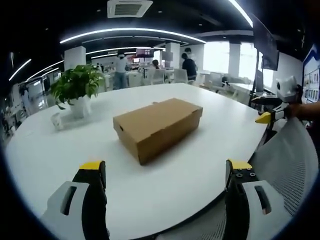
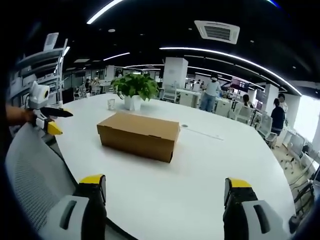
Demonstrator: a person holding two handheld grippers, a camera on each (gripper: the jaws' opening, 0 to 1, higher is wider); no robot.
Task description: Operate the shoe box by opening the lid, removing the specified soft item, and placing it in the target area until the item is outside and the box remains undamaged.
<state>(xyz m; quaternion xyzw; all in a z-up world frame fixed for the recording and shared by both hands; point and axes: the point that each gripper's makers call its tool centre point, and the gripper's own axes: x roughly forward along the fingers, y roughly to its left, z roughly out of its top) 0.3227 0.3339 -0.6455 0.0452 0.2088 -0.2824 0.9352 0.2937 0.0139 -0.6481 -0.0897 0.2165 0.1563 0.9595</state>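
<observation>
On one broad white counter [image 1: 210, 165] sits a single brown cardboard shoe box [image 1: 157, 127], lid shut, near the middle and well apart from both pairs of tongs. One grey mesh chair [image 2: 32, 175] stands at the counter's edge. Beyond the box, one potted plant [image 1: 76, 86] in a white pot stands with one small cup [image 2: 111, 104] just beside it. Left tongs [image 1: 165, 177] stand wide, holding nothing; right tongs [image 2: 165, 192] likewise gape wide, holding nothing, short of the box.
</observation>
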